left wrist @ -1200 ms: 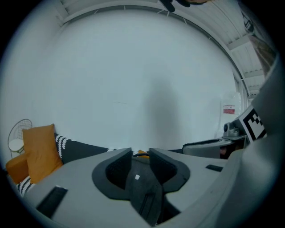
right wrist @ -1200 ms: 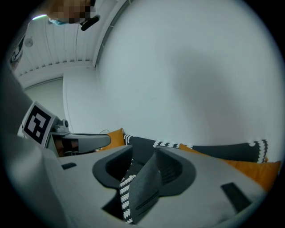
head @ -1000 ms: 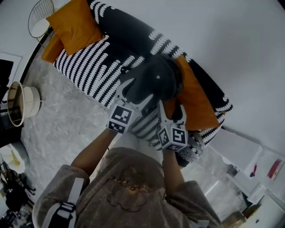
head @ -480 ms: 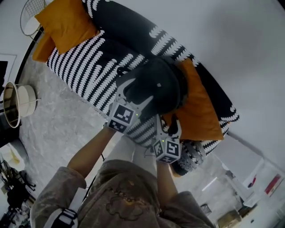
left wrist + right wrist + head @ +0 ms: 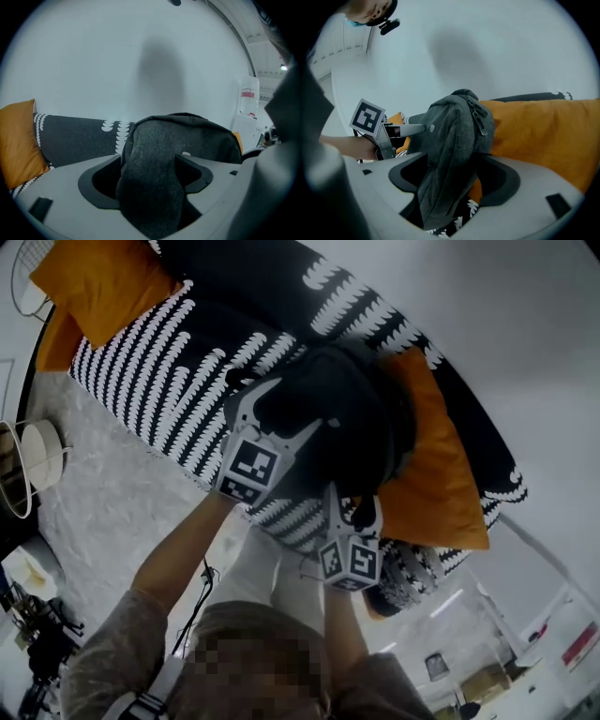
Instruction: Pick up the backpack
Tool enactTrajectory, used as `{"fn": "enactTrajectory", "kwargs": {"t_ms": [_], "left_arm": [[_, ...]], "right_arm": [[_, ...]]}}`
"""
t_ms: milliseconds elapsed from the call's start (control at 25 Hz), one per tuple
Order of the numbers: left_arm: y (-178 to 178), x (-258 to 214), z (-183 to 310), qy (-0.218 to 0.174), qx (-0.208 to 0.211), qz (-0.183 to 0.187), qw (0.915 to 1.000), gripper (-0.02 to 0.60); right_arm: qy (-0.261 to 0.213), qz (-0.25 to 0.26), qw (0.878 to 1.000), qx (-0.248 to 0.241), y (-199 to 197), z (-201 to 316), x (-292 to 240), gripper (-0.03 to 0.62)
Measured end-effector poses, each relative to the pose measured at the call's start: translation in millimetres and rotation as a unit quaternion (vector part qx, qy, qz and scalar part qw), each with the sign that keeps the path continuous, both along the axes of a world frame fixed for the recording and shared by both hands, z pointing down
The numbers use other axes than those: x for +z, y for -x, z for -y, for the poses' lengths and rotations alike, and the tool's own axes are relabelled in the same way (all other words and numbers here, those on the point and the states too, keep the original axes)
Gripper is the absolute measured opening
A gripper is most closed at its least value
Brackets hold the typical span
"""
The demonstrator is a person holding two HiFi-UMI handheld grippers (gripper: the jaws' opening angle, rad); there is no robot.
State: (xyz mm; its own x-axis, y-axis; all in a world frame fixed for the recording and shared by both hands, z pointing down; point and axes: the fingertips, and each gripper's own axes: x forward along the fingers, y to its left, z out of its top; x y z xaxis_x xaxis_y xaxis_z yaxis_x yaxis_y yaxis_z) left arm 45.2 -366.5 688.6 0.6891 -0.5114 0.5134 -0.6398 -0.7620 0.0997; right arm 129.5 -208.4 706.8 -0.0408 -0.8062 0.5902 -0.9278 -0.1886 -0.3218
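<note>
A dark grey backpack (image 5: 342, 423) hangs above the black-and-white sofa (image 5: 178, 381), held between both grippers. My left gripper (image 5: 281, 423) is shut on a fold of the backpack (image 5: 154, 187) at its left side. My right gripper (image 5: 352, 512) is shut on the backpack (image 5: 450, 159) lower right edge, near its zipper (image 5: 480, 124). In the right gripper view the left gripper's marker cube (image 5: 368, 117) shows at the left, its jaws pressed into the backpack.
An orange cushion (image 5: 436, 474) leans on the sofa right behind the backpack; another orange cushion (image 5: 98, 282) lies at the sofa's far left end. A round side table (image 5: 28, 460) stands on the grey floor at left. A white wall (image 5: 506, 324) runs behind the sofa.
Both grippers have risen with the backpack, which now sits larger and closer to the head camera. The sofa has shifted up and left in view.
</note>
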Motion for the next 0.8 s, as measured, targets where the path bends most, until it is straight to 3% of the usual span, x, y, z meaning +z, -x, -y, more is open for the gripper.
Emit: {"fn": "enactTrajectory", "kwargs": {"t_ms": [280,520,800], "left_arm": [[-5,19,6,0.004,0.01,-0.008,0.9999,0.376],[-8,20,7,0.015,0.03,-0.002,0.9994,0.358],[-4,23,1,0.03,0.07,0.037,0.9964,0.142]], "right_arm": [[-0.001,-0.001,0.999,0.035,-9,0,10,0.296],[0.013,-0.016,0.999,0.037,-12,1,12,0.252],[0.027,0.014,0.999,0.026,-4,5,14,0.073]]}}
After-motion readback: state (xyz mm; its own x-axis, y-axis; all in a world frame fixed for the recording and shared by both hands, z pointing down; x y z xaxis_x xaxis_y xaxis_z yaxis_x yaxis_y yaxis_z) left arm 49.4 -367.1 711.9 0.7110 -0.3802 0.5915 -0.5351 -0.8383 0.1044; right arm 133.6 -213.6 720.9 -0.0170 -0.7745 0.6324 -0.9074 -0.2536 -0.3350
